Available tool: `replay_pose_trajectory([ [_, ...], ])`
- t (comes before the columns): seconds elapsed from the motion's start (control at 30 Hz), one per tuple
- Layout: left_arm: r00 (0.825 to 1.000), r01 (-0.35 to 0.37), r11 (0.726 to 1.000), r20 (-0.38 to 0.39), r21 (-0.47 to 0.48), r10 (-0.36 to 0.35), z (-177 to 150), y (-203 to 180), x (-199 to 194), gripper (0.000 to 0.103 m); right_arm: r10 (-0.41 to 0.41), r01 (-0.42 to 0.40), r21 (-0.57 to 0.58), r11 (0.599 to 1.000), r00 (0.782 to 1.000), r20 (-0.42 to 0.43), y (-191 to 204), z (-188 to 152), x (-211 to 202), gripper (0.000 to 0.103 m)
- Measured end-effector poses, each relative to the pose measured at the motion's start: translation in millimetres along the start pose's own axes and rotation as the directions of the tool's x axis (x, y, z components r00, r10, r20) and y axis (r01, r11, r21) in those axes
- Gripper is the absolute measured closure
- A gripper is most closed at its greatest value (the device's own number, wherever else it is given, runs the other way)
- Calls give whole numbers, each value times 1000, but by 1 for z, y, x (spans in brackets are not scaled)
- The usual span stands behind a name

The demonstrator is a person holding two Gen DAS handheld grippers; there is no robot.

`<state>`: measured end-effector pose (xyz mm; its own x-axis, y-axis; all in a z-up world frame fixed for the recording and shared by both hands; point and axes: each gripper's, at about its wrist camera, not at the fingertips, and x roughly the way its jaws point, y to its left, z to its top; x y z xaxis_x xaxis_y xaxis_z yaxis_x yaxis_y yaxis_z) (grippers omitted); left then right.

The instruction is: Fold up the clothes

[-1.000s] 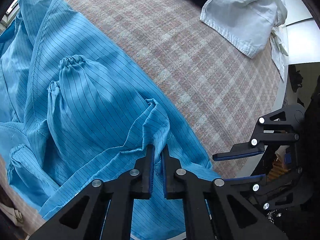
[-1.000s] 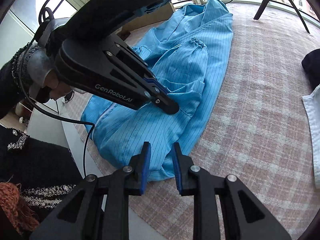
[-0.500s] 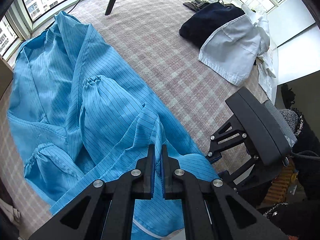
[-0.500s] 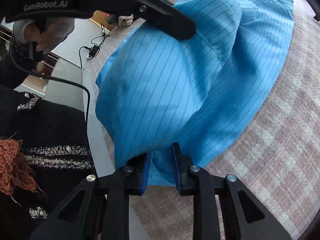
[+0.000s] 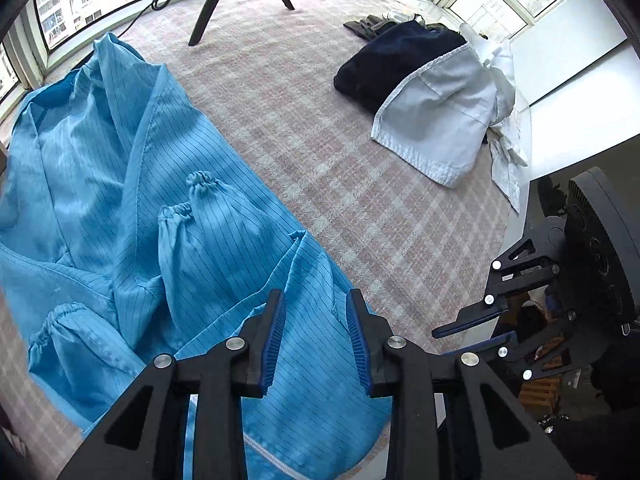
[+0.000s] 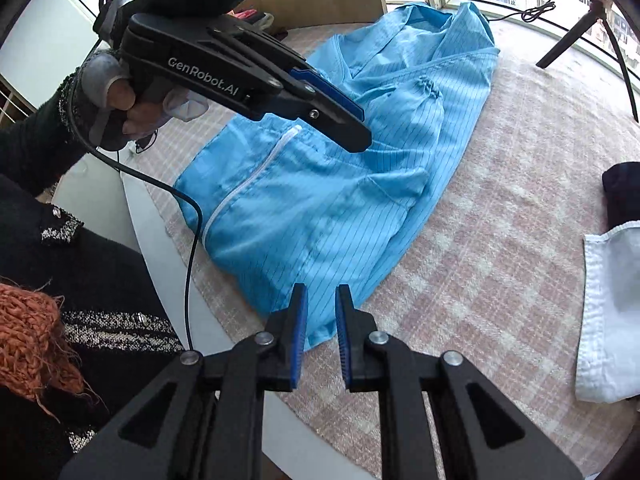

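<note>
Below and ahead of the left gripper [image 5: 314, 334], blue striped garment [image 5: 168, 216] lies spread on plaid cloth-covered surface [image 5: 328, 152]. Hem end nearest the grippers, collar end far off toward the windows. Two elastic-cuffed sleeves folded onto the body, one cuff [image 5: 200, 180] ahead of the left fingertips, another [image 5: 60, 316] off to their left. White zipper [image 6: 244, 188] runs along the near front panel, seen from right wrist view under the left gripper's tip.

Left gripper: jaws opening, blue pads apart, fabric seen through the gap but lying below, pads not pressing it. Hovers over the hem part, pointing steeply down. Right wrist view shows it from the side [image 6: 352, 128] above the garment [image 6: 320, 216], held by a gloved hand [image 6: 120, 92] in dark sleeve, black cable [image 6: 188, 216] trailing from it.

Right gripper [image 6: 321, 320]: jaws narrow but apart, closing a little, nothing clamped; garment's near hem corner sits just past the fingertips, visible in the gap. Not touching as far as can be told. Left wrist view shows it [image 5: 472, 326] off to the right of the left gripper, at the surface edge.

Farther right of both grippers: white garment [image 5: 440, 132] overlapping a dark navy one [image 5: 392, 64], well apart from the blue one. Dark angled leg [image 5: 216, 4] stands at the far end, near the windows.
</note>
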<state>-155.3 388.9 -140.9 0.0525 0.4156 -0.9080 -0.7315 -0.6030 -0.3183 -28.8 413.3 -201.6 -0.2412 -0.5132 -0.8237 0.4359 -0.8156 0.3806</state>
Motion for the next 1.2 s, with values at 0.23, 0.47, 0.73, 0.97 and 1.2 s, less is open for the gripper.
replay_pose_trajectory([
  [0.23,996,-73,992,37,-104,78,-107,54,-36,66,-160,191,123,974,960,-229,-10,-2,68,79],
  [0.47,987,-47,943,129,-328,94,-165,118,-30,69,-56,54,74,996,998,17,28,36,34,79],
  [0.73,967,-124,938,171,-323,187,-140,149,-9,76,-310,337,205,919,939,-152,-20,55,80,90],
  [0.97,946,29,915,305,-403,105,-202,143,-68,76,-283,278,148,949,959,12,19,48,38,86],
  [1.2,980,-25,903,168,-428,107,-207,147,-17,76,-338,354,172,919,934,-117,-2,48,88,85],
])
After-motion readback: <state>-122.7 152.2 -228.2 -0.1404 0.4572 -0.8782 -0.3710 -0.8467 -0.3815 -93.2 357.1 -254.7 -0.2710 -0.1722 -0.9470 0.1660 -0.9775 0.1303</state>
